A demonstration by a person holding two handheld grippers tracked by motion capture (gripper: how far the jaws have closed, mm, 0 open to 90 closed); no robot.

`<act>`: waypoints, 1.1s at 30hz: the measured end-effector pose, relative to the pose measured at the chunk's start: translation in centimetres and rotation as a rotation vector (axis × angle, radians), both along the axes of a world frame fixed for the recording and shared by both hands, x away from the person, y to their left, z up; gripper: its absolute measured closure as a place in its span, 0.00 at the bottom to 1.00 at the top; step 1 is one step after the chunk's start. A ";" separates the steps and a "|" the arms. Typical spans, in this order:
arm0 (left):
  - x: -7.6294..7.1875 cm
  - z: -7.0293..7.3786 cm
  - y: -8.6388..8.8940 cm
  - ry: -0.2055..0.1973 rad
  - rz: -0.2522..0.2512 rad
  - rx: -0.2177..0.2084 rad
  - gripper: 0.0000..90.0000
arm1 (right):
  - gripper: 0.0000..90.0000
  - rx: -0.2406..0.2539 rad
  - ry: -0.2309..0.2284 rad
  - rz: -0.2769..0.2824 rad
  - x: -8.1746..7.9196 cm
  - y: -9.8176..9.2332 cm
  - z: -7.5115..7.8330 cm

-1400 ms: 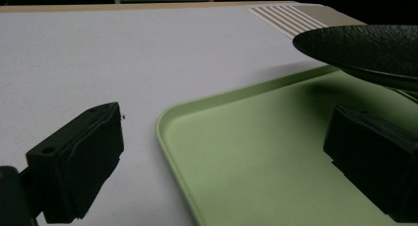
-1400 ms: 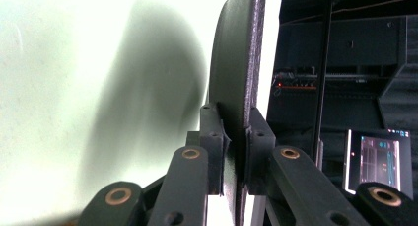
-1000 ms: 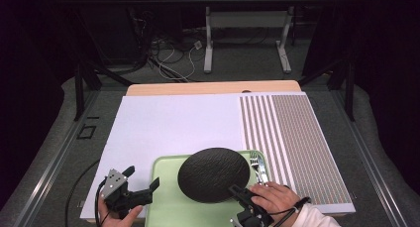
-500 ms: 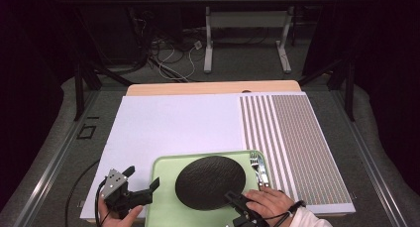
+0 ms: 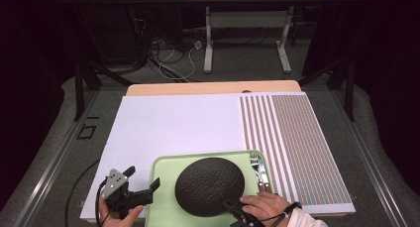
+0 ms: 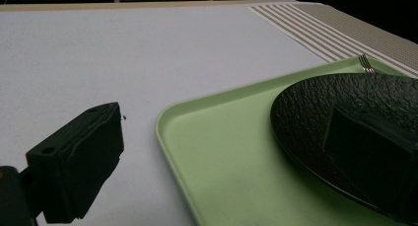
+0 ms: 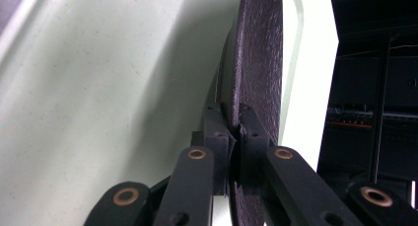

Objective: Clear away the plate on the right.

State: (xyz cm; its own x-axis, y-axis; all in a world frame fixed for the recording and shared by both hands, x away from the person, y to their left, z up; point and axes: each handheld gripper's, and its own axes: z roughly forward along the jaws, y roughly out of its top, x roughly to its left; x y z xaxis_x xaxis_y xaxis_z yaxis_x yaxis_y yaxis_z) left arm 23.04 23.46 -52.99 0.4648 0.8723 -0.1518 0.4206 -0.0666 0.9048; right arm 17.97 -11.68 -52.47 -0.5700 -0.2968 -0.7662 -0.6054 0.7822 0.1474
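A round black textured plate lies over the middle of a light green tray. My right gripper is at the plate's near rim. In the right gripper view its jaws have just been closing and are shut on the rim of the plate, which stands slightly off the tray there. A fork rests on the tray's right side. My left gripper is open at the tray's left edge, holding nothing. In the left gripper view its jaws frame the tray and plate.
The tray sits at the near edge of a white mat whose right part is striped. A wooden table edge shows behind it. Beyond are table legs and cables on the floor.
The plate has shifted a little to the left and toward me, sinking closer to the tray, with the right hand following. The left gripper has stayed where it was.
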 end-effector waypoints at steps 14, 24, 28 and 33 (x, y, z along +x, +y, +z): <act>-0.1 -0.1 0.0 0.005 0.003 0.004 0.02 | 0.86 -0.023 0.114 0.000 -0.1 1.0 -0.8; 0.0 -0.1 0.1 0.011 0.006 0.013 0.02 | 0.75 -0.069 0.272 -0.018 0.7 1.4 -1.2; 0.0 -0.2 0.0 0.014 0.008 0.003 0.02 | 0.72 -0.078 0.327 -0.027 1.1 1.5 -1.2; 0.0 -0.1 0.0 0.017 0.003 0.012 0.02 | 0.72 -0.080 0.375 -0.042 1.1 1.4 -1.2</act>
State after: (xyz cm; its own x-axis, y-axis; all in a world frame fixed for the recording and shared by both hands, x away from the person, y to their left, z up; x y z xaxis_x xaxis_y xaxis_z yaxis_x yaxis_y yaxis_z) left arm 23.06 23.42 -53.13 0.4596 0.8755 -0.1493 0.4359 -0.0759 0.8968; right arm 19.07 -10.26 -53.68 -0.8192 -0.3180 -0.4773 -0.4885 0.8229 0.2900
